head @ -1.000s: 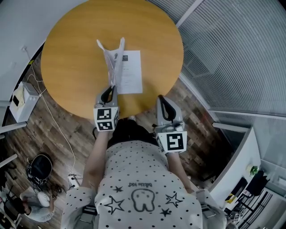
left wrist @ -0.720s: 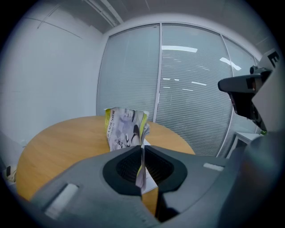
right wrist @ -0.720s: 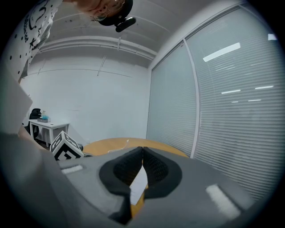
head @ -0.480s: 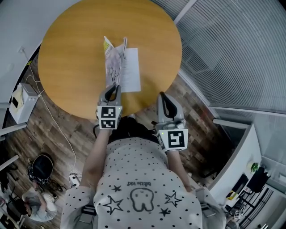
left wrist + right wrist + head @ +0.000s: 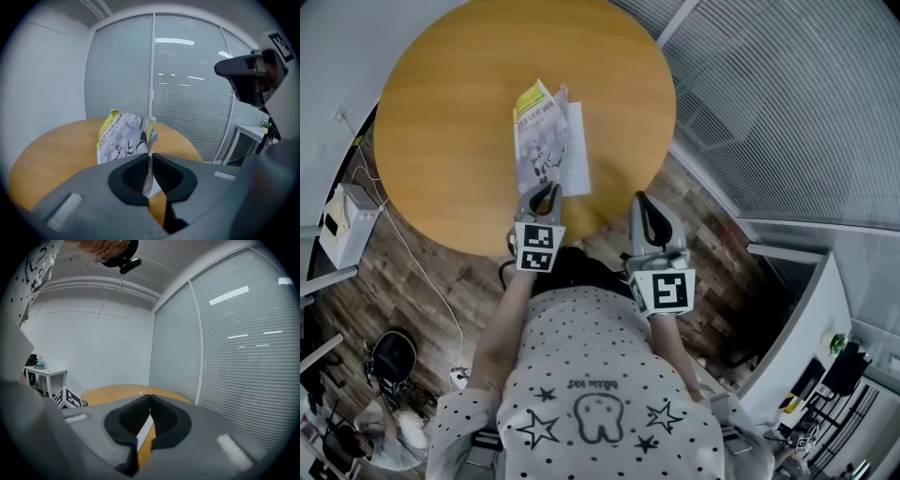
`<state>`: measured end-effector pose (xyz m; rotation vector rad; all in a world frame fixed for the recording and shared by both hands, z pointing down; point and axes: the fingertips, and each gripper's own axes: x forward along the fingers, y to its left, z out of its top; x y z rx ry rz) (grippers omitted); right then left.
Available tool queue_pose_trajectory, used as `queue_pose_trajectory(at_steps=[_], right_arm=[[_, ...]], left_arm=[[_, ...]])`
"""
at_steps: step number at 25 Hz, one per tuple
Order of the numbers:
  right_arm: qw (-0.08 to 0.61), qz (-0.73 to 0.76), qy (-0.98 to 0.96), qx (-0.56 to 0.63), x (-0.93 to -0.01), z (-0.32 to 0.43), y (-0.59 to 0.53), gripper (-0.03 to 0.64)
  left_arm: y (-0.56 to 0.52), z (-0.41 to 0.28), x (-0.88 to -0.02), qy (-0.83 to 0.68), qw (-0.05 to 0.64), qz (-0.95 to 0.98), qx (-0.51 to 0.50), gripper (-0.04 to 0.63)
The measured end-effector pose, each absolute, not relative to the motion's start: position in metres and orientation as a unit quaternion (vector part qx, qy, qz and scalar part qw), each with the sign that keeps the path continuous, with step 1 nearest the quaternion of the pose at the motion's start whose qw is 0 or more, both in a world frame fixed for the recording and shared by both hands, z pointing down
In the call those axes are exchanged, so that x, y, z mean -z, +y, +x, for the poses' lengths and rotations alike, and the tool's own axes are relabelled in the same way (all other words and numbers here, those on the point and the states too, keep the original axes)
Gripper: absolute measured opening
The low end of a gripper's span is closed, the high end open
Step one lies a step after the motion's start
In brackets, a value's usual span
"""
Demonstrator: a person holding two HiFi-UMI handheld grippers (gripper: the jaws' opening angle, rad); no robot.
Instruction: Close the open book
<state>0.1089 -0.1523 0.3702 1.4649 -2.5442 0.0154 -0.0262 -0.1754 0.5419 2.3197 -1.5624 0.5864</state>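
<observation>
The book (image 5: 542,141) lies near the front of the round wooden table (image 5: 441,103). Its yellow-edged printed cover leans over the white right-hand pages. My left gripper (image 5: 546,193) is shut on the cover's near edge. In the left gripper view the thin sheet runs between the closed jaws of the left gripper (image 5: 150,158), and the cover (image 5: 123,138) rises behind them. My right gripper (image 5: 643,208) hangs at the table's front edge, to the right of the book, shut and holding nothing. From the right gripper view its jaws meet at the right gripper (image 5: 149,401) tips, with a white page (image 5: 144,431) beyond.
A glass wall with blinds (image 5: 787,103) curves along the right. On the wooden floor at left stand a white box (image 5: 345,223) and a cable (image 5: 441,291). A person (image 5: 389,427) sits at lower left. A white desk (image 5: 44,373) stands farther back.
The left gripper has swung the upright cover over to the right and lower, so its printed face now shows from above. The right gripper has stayed where it was.
</observation>
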Motion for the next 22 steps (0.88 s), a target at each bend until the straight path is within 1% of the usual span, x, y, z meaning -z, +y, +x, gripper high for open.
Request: queue_pose_trajectory(at_steps=[12,22], right_arm=[[0.099,0.529,-0.843,-0.009,-0.366,0.132,-0.161,0.005],[0.111,0.543,-0.832,-0.005,-0.37,0.142,-0.166,0.005]], left_arm=[[-0.183,0.0,-0.568,-0.496,0.166,0.817,-0.243,0.034],[-0.188,0.01,-0.592,-0.465,0.183,0.821,-0.276,0.043]])
